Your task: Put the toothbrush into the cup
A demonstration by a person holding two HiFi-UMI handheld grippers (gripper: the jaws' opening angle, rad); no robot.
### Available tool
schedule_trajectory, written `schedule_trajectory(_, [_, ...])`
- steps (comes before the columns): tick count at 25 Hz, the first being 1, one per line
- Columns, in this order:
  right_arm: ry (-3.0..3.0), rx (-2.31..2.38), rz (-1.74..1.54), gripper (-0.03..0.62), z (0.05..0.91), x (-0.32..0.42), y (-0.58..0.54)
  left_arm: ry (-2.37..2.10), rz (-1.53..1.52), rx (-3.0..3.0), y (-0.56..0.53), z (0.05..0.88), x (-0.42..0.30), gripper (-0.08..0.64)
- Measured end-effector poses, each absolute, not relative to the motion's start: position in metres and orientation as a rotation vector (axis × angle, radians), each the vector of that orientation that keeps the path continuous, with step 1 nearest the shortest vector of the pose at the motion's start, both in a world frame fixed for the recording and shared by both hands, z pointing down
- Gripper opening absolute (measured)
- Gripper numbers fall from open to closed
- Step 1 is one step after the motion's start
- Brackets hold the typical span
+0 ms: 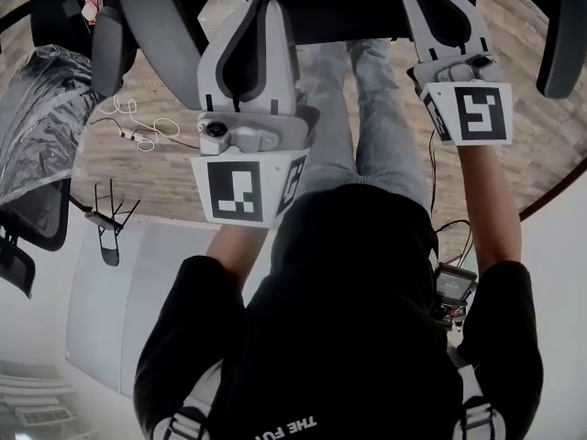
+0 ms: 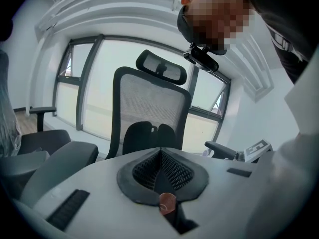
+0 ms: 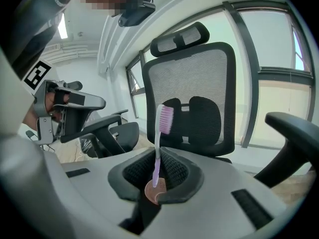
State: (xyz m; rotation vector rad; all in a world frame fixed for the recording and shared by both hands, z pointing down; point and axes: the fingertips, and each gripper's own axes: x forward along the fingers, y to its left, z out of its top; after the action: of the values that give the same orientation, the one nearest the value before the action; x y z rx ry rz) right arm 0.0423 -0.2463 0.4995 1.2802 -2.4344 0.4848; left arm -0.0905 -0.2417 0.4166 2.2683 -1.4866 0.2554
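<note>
The right gripper [image 3: 159, 152] is shut tight on the toothbrush [image 3: 159, 142]. The toothbrush is thin, pink and white. It sticks straight up out of the gripper, bristles on top, out in the air. The left gripper [image 2: 160, 151] is shut too, with nothing in it. I see no cup. I think this is the carrying step. Next, find the cup and lower the toothbrush in.

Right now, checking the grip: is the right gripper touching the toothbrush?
Touching: in the right gripper view, the right gripper clamps the toothbrush handle between its jaws.
</note>
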Motion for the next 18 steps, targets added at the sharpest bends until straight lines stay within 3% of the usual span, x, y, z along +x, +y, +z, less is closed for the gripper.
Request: schedule_trajectory(18, [-2.34,1.275,0.54,0.041,0.606,0.035,-0.241,-1.386,0.266,2.226,-0.228,0.504,-0.081,0.021])
